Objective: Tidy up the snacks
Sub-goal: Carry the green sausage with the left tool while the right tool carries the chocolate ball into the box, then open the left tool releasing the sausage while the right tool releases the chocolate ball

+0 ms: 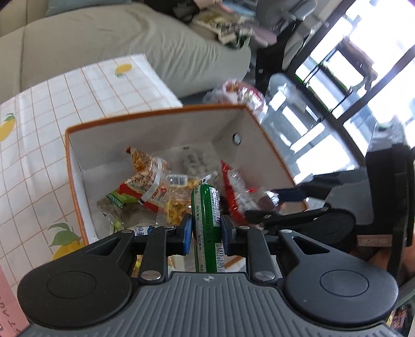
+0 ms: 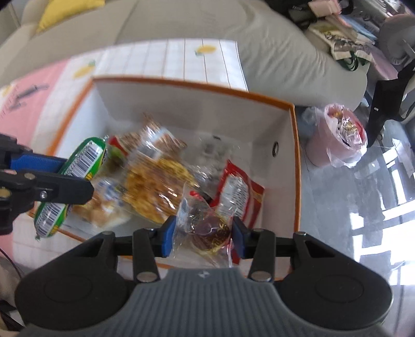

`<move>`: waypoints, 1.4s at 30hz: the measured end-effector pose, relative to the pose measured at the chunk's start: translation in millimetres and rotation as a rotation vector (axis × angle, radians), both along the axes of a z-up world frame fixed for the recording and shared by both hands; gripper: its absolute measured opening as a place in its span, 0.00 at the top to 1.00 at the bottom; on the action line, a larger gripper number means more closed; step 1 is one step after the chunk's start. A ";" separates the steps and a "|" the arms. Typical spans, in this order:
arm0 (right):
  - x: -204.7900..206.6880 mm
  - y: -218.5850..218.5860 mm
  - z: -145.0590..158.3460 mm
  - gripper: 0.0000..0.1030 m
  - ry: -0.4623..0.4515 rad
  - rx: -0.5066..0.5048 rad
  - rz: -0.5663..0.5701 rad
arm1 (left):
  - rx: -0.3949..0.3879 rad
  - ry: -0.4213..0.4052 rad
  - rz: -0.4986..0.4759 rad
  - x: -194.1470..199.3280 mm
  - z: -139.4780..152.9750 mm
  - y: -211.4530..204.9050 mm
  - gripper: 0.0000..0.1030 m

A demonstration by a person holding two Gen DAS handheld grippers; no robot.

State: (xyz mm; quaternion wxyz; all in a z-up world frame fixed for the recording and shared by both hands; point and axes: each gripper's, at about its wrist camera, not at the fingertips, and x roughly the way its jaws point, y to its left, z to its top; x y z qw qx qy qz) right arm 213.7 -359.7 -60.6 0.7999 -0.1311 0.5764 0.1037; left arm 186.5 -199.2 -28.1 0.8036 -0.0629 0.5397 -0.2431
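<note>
Over the lemon-print tablecloth point(image 1: 39, 155), the left tool point(image 1: 206, 233) pinches a green sausage point(image 1: 207, 220), the right tool point(image 2: 202, 237) a clear-wrapped snack point(image 2: 205, 228).

The box point(image 2: 295, 166) fills the middle of the right wrist frame, on the table point(image 2: 202, 59), with the sofa point(image 2: 181, 20) behind it at the top. Snack packets point(image 2: 155, 181) lie piled inside the box. At the left edge, the left gripper point(image 2: 52, 171) holds a sausage stick point(image 2: 85, 155) over the box's near-left corner. At lower centre, the right gripper point(image 2: 203, 239) holds a wrapped sweet point(image 2: 207, 230) above the near rim. A bagged bin point(image 2: 339, 134) stands on the floor to the right of the box.
</note>
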 end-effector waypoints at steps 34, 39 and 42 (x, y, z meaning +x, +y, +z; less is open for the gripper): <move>25.0 5.0 -38.4 0.57 0.204 -0.081 0.086 | 0.267 0.073 -0.069 18.6 -36.3 -9.7 0.38; 24.5 3.9 -34.8 0.56 0.207 -0.075 0.070 | 0.261 0.051 -0.064 14.3 -26.4 -7.7 0.33; 21.9 3.2 -31.2 0.48 0.205 -0.070 0.057 | 0.264 0.028 -0.067 10.6 -19.4 -9.0 0.29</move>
